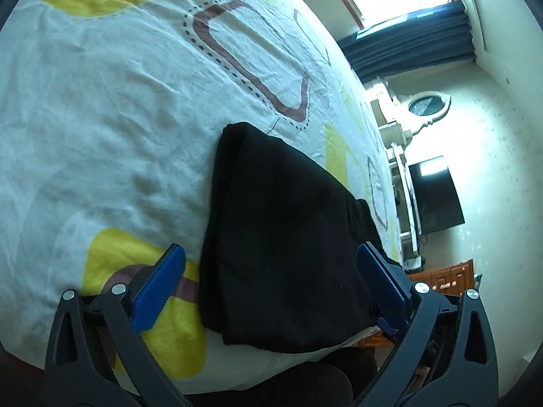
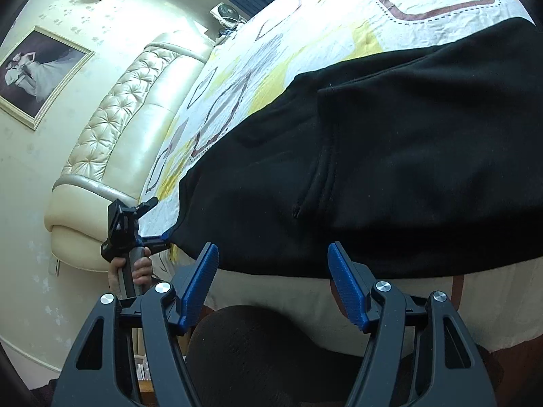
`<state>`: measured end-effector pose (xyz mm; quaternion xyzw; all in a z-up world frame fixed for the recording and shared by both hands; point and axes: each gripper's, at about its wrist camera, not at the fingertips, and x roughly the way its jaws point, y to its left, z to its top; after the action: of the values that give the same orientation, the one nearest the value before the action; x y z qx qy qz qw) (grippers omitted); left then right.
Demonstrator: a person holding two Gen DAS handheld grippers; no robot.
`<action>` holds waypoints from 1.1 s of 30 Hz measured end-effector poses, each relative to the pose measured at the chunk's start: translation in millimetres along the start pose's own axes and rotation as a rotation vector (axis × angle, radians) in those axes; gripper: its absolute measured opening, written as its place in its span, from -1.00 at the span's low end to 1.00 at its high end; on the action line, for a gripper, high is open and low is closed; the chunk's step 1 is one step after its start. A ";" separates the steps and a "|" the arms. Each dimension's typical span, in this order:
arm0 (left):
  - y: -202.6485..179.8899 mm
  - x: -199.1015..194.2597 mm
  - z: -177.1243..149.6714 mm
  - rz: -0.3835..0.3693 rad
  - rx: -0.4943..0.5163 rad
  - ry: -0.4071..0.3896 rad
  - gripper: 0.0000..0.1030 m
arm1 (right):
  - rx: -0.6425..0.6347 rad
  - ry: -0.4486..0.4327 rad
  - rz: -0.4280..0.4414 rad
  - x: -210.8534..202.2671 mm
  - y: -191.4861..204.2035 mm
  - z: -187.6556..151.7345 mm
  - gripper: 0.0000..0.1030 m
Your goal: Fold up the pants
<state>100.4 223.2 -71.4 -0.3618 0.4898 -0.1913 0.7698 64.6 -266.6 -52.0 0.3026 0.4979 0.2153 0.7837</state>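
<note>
White bed sheet with yellow and brown rounded-square print spans everything ahead of both tools. Black soft-fabric pants lie folded on it near the bed edge, directly ahead of the left gripper, jaws wide apart, not pressing the cloth. Right gripper jaws apart, empty, just short of the pants' near edge. Cream tufted headboard far left of the right tool.

pants on bed, near its edge
</note>
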 end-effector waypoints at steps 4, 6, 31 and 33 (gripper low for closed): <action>-4.7 15.7 22.0 0.022 0.061 0.055 0.95 | 0.011 0.020 0.014 -0.1 2.6 -7.7 0.29; -2.1 25.9 29.2 0.008 0.078 0.109 0.95 | 0.023 0.032 0.027 2.1 4.1 -10.5 0.30; -0.6 50.6 17.8 -0.037 0.110 0.225 -0.42 | 0.034 0.092 0.052 28.1 19.6 -25.2 0.30; 5.3 45.8 18.7 -0.067 0.065 0.222 -0.50 | 0.048 0.089 0.050 26.9 16.5 -25.6 0.30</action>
<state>137.2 203.9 -98.7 -0.3292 0.5533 -0.2717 0.7153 51.8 -230.8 -66.3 0.3236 0.5296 0.2360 0.7477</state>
